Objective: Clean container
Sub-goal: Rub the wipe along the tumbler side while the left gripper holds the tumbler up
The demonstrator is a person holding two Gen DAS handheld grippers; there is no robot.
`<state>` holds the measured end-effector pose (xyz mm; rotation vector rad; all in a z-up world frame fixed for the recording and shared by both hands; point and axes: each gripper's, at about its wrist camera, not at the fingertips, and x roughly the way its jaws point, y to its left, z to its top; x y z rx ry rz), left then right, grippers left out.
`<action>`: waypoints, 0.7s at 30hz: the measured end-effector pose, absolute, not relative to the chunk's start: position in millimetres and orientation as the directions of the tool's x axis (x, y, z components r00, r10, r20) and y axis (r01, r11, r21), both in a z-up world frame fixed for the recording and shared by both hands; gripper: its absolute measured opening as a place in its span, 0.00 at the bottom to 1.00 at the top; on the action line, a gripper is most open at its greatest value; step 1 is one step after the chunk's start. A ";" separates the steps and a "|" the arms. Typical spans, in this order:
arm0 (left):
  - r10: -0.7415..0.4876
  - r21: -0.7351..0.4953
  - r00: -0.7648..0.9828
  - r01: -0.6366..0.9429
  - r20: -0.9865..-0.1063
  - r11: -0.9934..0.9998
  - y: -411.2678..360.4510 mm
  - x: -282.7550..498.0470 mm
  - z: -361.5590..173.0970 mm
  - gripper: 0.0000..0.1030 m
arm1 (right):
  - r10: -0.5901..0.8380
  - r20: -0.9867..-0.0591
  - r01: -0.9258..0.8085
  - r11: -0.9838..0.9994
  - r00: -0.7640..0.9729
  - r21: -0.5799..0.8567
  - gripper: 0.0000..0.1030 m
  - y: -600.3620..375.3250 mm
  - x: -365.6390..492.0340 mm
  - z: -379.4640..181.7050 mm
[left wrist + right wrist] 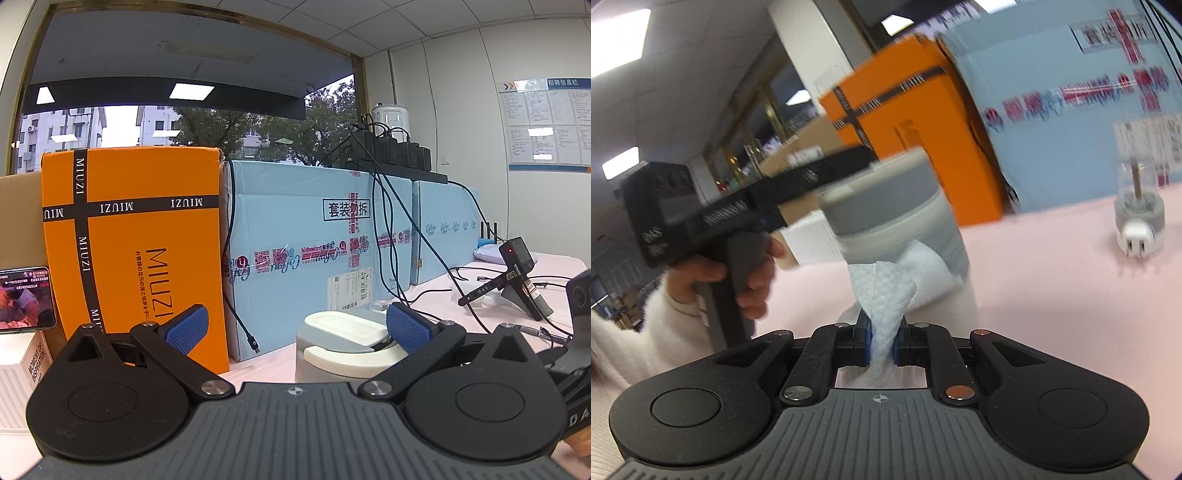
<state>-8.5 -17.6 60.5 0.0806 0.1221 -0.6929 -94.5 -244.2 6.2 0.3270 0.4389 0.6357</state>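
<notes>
The right gripper point(882, 341) has its fingers pinching a white wipe point(886, 295), whose free end lies against the lower side of the container point(897, 218), a grey and cream lidded tub standing on the pink worktop point(1052, 295). In the right wrist view the tub sits at twelve o'clock from those fingers, just beyond them, the wipe bridging the space between.

The left gripper point(297, 326) has its fingers spread wide, with the tub between them but hard over toward three o'clock; the right-side pad point(408, 328) looks to be touching or nearly touching the lid's rim, though I cannot tell for sure, and the other pad point(186, 328) stands well clear at nine o'clock, in front of the orange box point(140, 236).

The step in hand is likely wiping the tub's wall. To do it well, the wipe should stay flat on the surface, with light sideways strokes around the curve, while the left fingers steady the tub so it does not slide or tip on the worktop.
</notes>
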 end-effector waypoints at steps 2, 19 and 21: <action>-0.631 0.033 0.764 0.640 -0.138 0.768 -17.7 -8.4 60.4 1.00 | 0.638 -0.263 -0.513 0.752 0.723 0.414 0.10 -243.8 -95.6 13.2; -0.643 0.016 0.753 0.651 -0.140 0.759 -16.9 -7.6 59.8 1.00 | 0.647 -0.324 -0.485 0.746 0.691 0.456 0.10 -236.2 -82.3 -3.9; -0.643 0.016 0.753 0.651 -0.140 0.759 -17.2 -7.5 59.6 1.00 | 0.668 -0.274 -0.522 0.725 0.692 0.450 0.10 -237.2 -86.8 4.0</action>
